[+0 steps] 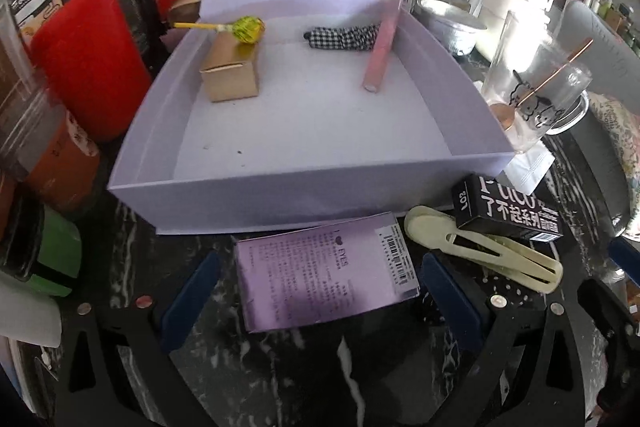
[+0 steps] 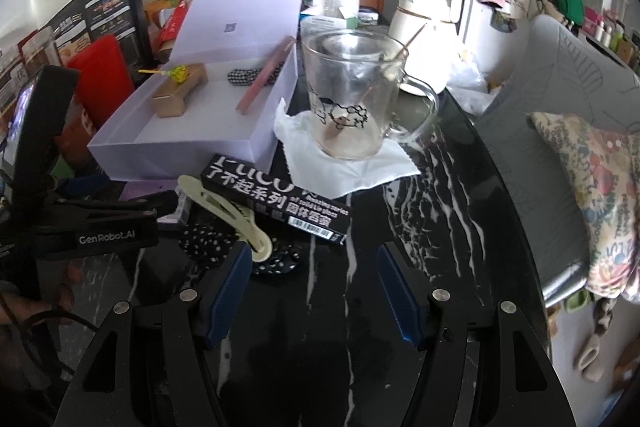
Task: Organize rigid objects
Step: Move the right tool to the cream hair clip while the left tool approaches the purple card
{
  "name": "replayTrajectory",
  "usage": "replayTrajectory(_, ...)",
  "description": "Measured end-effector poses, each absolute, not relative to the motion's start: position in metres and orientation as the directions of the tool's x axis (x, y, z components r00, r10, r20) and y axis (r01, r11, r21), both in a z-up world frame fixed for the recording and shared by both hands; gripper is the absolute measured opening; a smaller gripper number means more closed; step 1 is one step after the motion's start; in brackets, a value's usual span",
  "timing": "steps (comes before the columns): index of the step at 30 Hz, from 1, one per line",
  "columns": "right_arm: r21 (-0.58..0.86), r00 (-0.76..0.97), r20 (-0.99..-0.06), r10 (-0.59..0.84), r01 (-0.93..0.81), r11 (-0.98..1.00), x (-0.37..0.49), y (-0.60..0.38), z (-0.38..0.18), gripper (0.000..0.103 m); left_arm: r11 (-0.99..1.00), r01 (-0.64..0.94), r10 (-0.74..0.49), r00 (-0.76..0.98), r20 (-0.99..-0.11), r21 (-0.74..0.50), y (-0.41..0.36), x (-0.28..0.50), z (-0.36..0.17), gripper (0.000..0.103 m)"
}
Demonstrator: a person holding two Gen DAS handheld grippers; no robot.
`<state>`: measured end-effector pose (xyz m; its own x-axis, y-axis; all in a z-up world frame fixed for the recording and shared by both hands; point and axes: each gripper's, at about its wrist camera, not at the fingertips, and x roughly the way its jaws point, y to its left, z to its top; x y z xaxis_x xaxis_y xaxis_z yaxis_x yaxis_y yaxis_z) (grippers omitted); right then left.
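Both grippers are released and hold nothing: the left gripper [image 1: 316,291] has its blue pads spread to either side of the purple packet [image 1: 326,273], which lies flat on the dark marble table [image 2: 460,227] against the near wall of the white box [image 1: 312,193], and the right gripper [image 2: 316,291] hangs with its jaws apart over bare table, the black carton [image 2: 276,201] and the cream hair clip [image 2: 228,213] just beyond its left pad. The step in hand looks to be picking up the purple packet to put it in the white box. To do it well, the left pads should come down evenly on the packet's two long edges, low enough to catch the thin sides, and close squarely so it does not tilt or slide under the box wall. Lifting should clear that near wall before moving inward. Inside the white box, the brown carton [image 1: 232,73] and lollipop [image 1: 248,29] sit at the far left and the pink tube [image 1: 382,45] leans at the far right, so the bare near floor is the easy place.
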<state>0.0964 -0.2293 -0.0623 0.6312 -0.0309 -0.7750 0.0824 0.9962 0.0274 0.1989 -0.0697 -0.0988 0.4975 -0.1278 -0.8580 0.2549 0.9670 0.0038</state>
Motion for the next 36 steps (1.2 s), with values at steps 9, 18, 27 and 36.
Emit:
replayTrajectory(9,0.049,0.615,-0.788,-0.025,0.102,0.994,0.101,-0.245,-0.07,0.066,0.979,0.202,-0.108,0.47,-0.876,-0.012,-0.064,0.207,-0.119,0.103)
replayTrajectory(18,0.085,0.607,-0.794,0.016,0.085,0.993,0.104,-0.243,-0.075,0.066,0.974,0.228,-0.12,0.472,-0.873,-0.011,-0.066,0.212,-0.12,0.103)
replayTrajectory(27,0.153,0.603,-0.79,0.109,0.022,0.988,0.113,-0.233,-0.075,0.066,0.95,0.309,-0.186,0.472,-0.862,-0.036,-0.068,0.201,-0.114,0.096)
replayTrajectory(36,0.225,0.575,-0.788,0.218,-0.061,0.972,0.136,-0.222,-0.081,0.056,0.95,0.298,-0.226,0.449,-0.865,-0.094,-0.043,0.188,-0.107,0.095)
